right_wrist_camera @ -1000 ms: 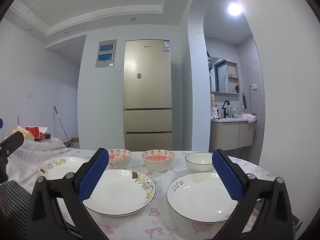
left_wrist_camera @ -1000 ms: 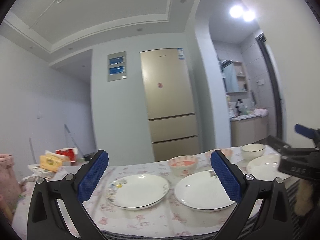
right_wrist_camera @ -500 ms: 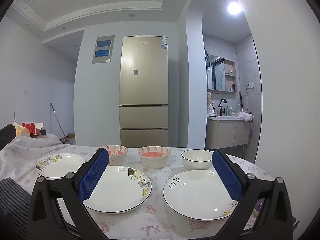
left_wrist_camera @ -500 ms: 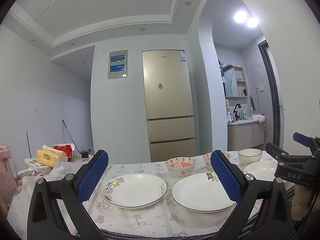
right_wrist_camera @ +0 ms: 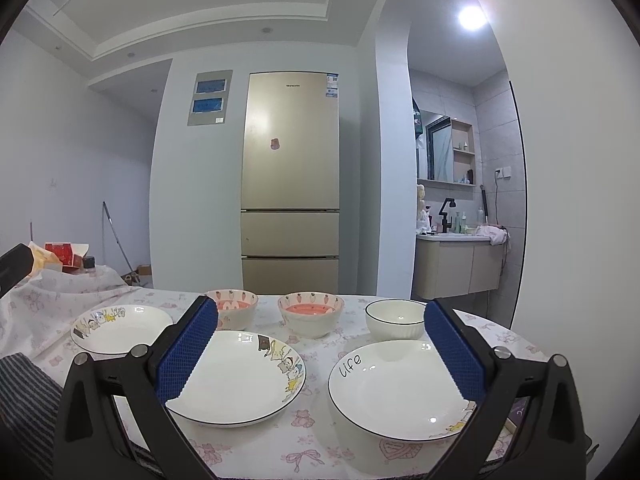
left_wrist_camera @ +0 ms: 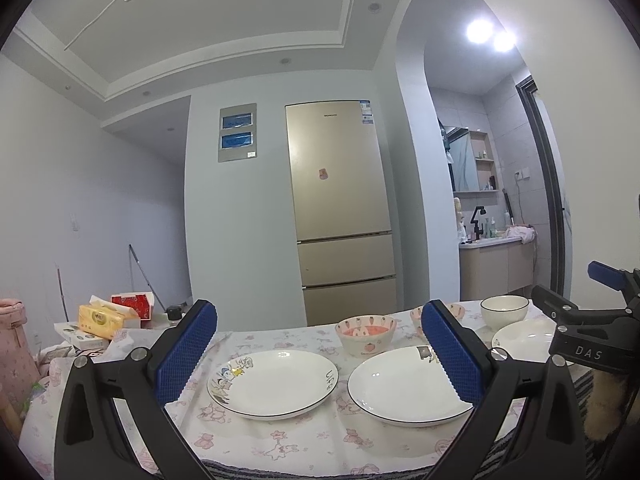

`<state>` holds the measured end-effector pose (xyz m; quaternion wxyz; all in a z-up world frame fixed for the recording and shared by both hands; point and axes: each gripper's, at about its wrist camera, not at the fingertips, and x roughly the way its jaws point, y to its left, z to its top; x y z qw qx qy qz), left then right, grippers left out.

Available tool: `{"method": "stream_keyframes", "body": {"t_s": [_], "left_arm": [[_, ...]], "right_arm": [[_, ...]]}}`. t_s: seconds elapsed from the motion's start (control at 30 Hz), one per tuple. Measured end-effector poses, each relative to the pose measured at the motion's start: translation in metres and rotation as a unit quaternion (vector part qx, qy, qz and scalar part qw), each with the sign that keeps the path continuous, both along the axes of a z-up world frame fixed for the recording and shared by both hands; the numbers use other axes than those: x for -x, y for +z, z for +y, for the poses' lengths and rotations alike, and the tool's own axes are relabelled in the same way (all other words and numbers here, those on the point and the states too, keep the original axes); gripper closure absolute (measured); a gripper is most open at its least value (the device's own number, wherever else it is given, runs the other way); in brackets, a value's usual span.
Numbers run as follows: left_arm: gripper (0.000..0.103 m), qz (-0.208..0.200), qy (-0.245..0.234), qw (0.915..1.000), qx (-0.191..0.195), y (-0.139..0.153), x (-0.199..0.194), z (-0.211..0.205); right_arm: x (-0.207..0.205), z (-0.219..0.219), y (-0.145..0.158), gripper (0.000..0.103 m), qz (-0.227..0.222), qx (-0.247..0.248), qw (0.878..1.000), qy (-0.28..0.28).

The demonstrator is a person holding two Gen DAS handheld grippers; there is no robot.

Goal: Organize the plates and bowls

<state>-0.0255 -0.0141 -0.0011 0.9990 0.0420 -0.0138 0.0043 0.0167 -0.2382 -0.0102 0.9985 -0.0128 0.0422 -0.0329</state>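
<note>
Three white plates lie in a front row on the table: the left plate, the middle plate and the right "life" plate. Behind them stand two pink bowls, one to the left and one to the right, and a white bowl. My left gripper is open and empty, above the near table edge. My right gripper is open and empty too; it also shows at the right of the left wrist view.
A floral tablecloth covers the table. Tissue boxes and packages sit at the far left. A striped cloth lies at the near left edge. A fridge and a bathroom vanity stand behind.
Both cameras have tilted up and drawn back a little, so the plates and bowls sit lower in both views. Both grippers stay open and empty.
</note>
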Motion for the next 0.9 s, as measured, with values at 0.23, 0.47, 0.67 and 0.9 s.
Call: {"method": "stream_keyframes", "body": {"t_s": [0.23,0.47,0.67,0.9], "left_arm": [[0.000,0.022,-0.012,0.9995,-0.017,0.022,0.001,0.000],[0.000,0.064,-0.022,0.9977,0.009,0.062,-0.016,0.001],[0.000,0.060,-0.016,0.9979,0.017,0.118,-0.053,-0.006],[0.000,0.027,-0.006,0.9981,0.054,0.183,-0.095,-0.009]], "right_arm": [[0.000,0.006,0.013,0.000,0.003,0.007,1.000,0.007],[-0.008,0.009,0.049,0.000,0.015,-0.011,0.999,0.031],[-0.040,0.007,0.109,0.004,0.027,-0.022,0.997,0.064],[-0.083,0.000,0.184,0.005,0.006,-0.076,0.990,0.116]]}}
